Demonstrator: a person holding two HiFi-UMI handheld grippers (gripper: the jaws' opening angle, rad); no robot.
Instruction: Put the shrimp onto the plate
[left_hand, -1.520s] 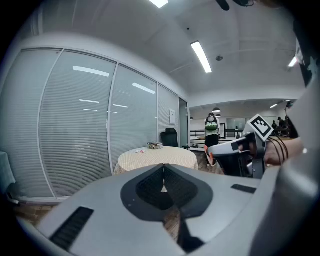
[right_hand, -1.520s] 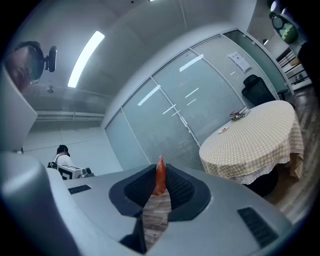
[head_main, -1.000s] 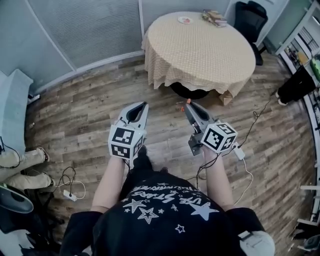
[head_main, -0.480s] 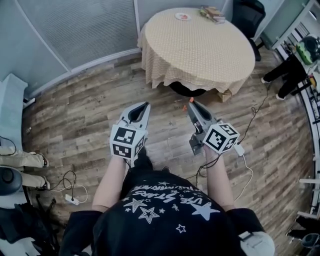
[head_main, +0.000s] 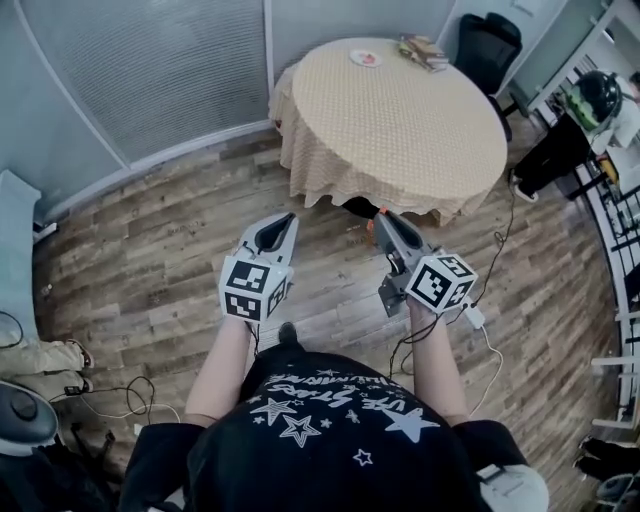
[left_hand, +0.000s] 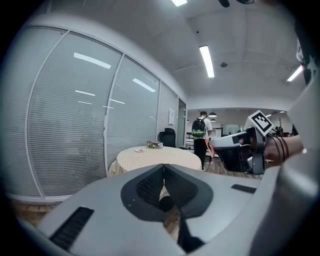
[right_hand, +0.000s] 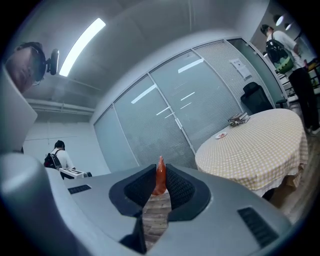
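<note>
An orange shrimp (right_hand: 159, 176) stands pinched between the jaws of my right gripper (right_hand: 160, 168), its tip poking up above them. In the head view the shrimp (head_main: 378, 211) shows as a small orange spot at the tip of that gripper (head_main: 380, 217), above the wooden floor. My left gripper (head_main: 287, 216) is shut with nothing in it, level with the right one. A small plate (head_main: 365, 57) lies at the far edge of a round table (head_main: 400, 120) with a checked cloth. The plate (right_hand: 220, 135) also shows in the right gripper view.
A stack of books (head_main: 423, 48) lies next to the plate. A black chair (head_main: 486, 45) stands behind the table. Cables (head_main: 478, 320) trail on the floor to my right. A person with a backpack (left_hand: 201, 131) stands beyond the table; shelving (head_main: 610, 210) lines the right side.
The table has come nearer and now lies just ahead of both grippers. Both grippers keep their pose, the right one still holding the shrimp. The person at the right has shifted.
</note>
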